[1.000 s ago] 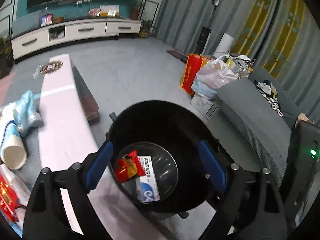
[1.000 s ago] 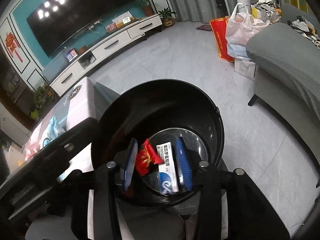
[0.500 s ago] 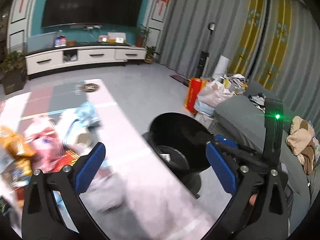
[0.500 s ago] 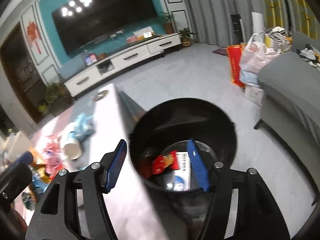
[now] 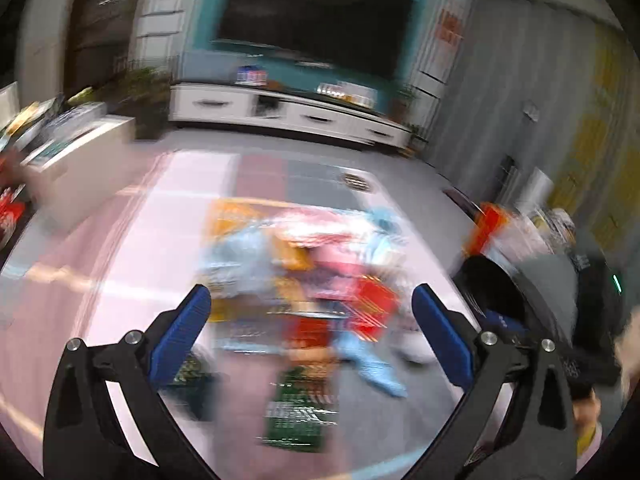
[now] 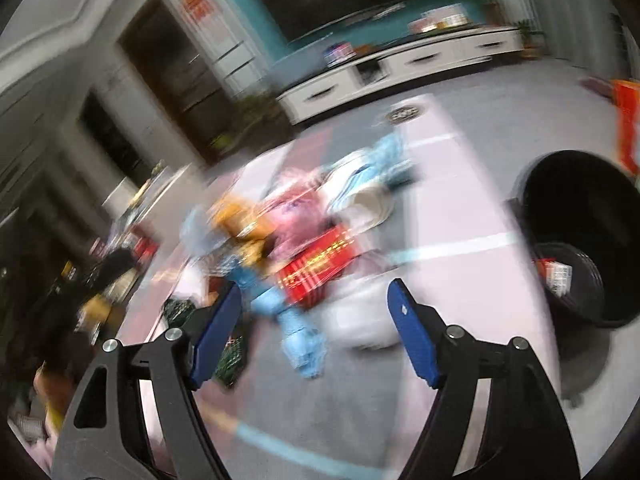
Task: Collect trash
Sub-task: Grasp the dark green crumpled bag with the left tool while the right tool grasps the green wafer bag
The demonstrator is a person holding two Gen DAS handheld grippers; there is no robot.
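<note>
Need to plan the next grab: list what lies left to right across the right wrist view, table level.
Dark green packet → light blue wrapper → red packet → black trash bin, with the right gripper open and empty.

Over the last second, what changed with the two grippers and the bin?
Both grippers swung from over the black bin to the trash pile on the table. The right gripper has just been opening, nothing between its jaws; the left gripper is wide open, empty. The red wrapper and box stay in the bin.

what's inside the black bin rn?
Black bin: a red wrapper and a white box lie at the bottom. The near wall hides the rest of the floor.
</note>
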